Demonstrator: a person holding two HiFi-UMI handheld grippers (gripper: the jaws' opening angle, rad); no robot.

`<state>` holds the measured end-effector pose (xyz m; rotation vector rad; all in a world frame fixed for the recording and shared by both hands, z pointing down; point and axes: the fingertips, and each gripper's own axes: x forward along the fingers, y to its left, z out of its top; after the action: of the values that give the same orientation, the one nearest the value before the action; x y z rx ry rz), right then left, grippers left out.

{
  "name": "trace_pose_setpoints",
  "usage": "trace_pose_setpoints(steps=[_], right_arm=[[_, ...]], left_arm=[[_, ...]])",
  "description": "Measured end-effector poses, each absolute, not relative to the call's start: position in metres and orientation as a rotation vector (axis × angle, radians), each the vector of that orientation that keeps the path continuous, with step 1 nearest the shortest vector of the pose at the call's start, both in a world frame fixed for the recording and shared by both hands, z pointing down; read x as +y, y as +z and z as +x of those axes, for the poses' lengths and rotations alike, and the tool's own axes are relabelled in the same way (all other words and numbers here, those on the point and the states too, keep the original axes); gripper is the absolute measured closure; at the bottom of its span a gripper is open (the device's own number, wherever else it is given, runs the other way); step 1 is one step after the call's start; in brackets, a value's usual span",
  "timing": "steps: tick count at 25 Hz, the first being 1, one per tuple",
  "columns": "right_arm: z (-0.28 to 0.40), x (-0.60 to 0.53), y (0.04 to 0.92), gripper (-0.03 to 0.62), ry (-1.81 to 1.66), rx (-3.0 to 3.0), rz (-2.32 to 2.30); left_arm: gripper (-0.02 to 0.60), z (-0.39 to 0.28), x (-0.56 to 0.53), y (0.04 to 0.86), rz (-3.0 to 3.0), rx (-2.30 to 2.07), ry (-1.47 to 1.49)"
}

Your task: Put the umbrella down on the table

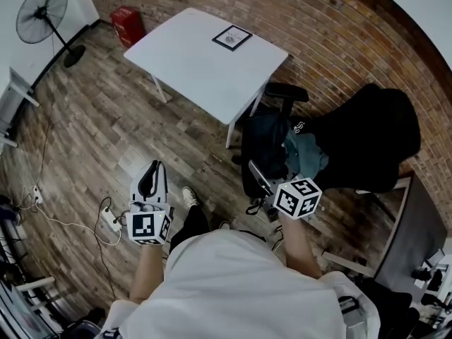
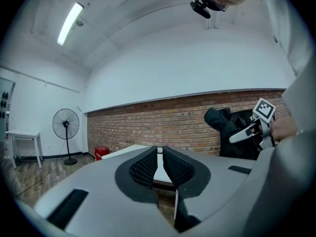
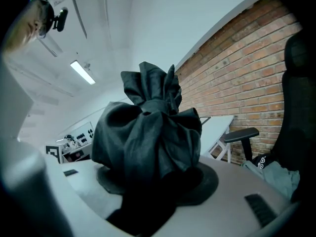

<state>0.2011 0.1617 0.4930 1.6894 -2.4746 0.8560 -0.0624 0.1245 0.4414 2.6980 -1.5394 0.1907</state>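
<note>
1. Grip first: the right gripper (image 3: 155,180) is clamped on the umbrella (image 3: 148,142), its jaws held about half apart by the bunched black cloth. The folded umbrella is in the air in front of the person and not over the table (image 1: 191,66) yet. The hold looks to be on loose cloth, so I would keep it firm and level until the table is underneath.

2. The left gripper (image 2: 159,154) is empty, with its jaws drawn almost together and only a slit between them. It has no part in this step and is best kept wide of the umbrella, or brought under the loose end if the cloth sags.

3. A power strip (image 1: 111,219) and its cable lie on the floor by the left foot. The chair (image 1: 367,140), heaped with dark clothes, stands close on the right. I would walk between the two so nothing catches the umbrella.

4. The table's near right corner is the closest part, and most of the top is bare. Carry the umbrella well in from that corner and from the near edge, because it could roll off if left on the rim.

5. Lower it until its length lies flat on the top, then let the jaws part and draw the gripper straight back.

6. A framed card (image 1: 232,37) sits by the far right edge, so stop short of it.
</note>
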Motion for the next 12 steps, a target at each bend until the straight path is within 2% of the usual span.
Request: trace_pose_setpoints(steps=[12], right_arm=[[0.15,0.01,0.473,0.364,0.871,-2.497,1.663]], left_arm=[[0.529,-0.132,-0.023,0.434,2.657,-1.588,0.165]])
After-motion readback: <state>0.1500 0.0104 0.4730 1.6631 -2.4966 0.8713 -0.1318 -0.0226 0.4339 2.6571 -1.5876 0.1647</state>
